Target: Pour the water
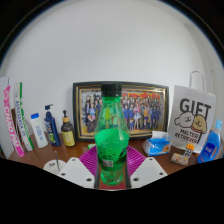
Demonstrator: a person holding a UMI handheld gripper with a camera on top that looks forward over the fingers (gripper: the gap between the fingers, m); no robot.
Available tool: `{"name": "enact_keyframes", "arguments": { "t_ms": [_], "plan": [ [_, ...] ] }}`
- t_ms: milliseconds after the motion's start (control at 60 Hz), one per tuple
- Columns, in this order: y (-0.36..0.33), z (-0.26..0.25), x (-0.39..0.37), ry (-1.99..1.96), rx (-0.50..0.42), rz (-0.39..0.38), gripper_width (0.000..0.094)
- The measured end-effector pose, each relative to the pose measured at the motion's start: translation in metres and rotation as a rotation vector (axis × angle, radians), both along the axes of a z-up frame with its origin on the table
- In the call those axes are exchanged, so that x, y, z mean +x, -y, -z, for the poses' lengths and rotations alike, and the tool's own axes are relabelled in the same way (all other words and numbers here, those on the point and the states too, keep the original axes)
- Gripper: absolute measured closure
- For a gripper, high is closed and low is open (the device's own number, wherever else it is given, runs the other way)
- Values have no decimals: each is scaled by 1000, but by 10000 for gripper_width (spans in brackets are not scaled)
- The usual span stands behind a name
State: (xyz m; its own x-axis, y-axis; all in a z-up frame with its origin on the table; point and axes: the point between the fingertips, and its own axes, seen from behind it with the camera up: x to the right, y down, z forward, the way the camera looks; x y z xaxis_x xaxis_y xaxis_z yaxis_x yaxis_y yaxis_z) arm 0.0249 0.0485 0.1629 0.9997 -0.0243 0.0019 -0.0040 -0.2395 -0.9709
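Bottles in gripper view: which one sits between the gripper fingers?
The green bottle with the green cap, held between the fingers of the gripper. The dark pump bottle and the brown bottle stand farther back, beside the framed photo.

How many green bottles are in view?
1. The green bottle stands between the claw fingers, which look closed on it, before the framed photo. Others may be hidden behind it.

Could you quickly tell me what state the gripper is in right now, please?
Gripper: shut on the green bottle, both pink pads against its sides.
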Motion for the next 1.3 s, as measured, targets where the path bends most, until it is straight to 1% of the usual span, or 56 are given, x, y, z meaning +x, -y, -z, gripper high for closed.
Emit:
{"name": "enact_keyframes", "arguments": {
  "t_ms": [67,167,250,283,333,383,467,500,517,533,550,567,583,633,700,833,1017,1100,1167,1300],
  "plan": [
    [1,23,2,0,-33,-7,586],
    [3,50,3,-24,-58,-10,586],
    [7,71,5,-23,-86,2,581],
    [6,67,5,-21,-52,1,581],
    [7,68,5,-16,-45,2,578],
    [7,67,4,-12,-41,4,542],
    [7,67,4,-15,-50,5,399],
    [9,69,5,-15,-69,7,369],
    [10,72,6,-14,-83,9,329],
    [11,73,6,-12,-98,9,285],
    [12,74,6,-12,-110,10,221],
    [14,74,6,-11,-118,10,134],
    [15,74,5,-11,-125,9,70],
    [21,73,6,-8,-144,17,108],
    [34,69,7,1,-164,35,76],
    [73,52,-4,6,-216,60,80],
    [156,11,-47,-4,-291,81,81],
    [204,-6,-66,24,-347,100,79],
    [239,-19,-82,38,-364,102,80],
    [292,-36,-108,69,-371,96,83]
  ]
}}
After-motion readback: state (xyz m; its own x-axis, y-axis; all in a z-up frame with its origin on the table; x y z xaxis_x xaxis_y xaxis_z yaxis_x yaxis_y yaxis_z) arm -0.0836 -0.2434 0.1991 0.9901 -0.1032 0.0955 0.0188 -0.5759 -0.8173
